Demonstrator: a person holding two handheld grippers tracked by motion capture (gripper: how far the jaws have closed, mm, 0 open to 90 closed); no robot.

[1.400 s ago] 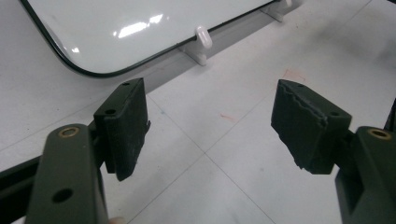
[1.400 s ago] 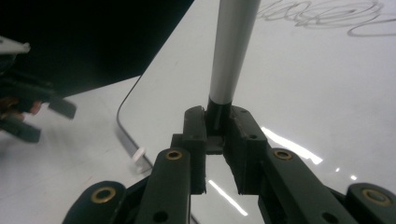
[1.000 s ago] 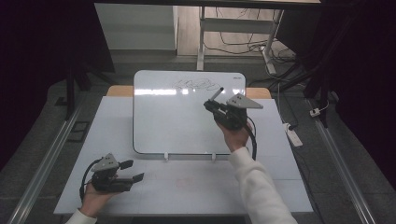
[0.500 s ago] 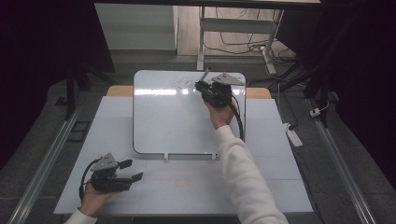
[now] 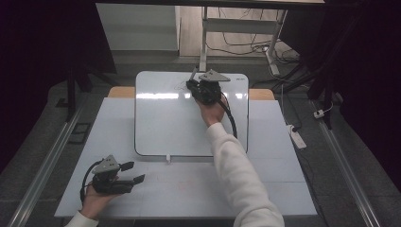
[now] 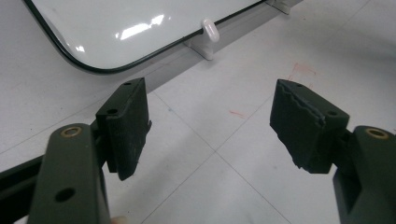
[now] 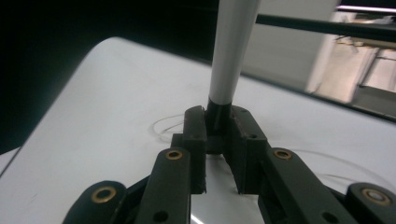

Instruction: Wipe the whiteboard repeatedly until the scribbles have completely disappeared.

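**Marker held near the whiteboard's far edge**

The right gripper [image 5: 196, 84] has its jaws clamped on a marker [image 7: 229, 56], long axis rising steeply from the whiteboard [image 5: 165, 123]. The left gripper [image 5: 133, 172] rests wide open and empty on the surface [image 5: 189, 189].

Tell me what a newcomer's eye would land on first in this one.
The white whiteboard lying mid-table, with the right gripper at its far edge, shut on a marker over faint pen loops. Next, the left gripper at the near left corner of the table, open, holding nothing.
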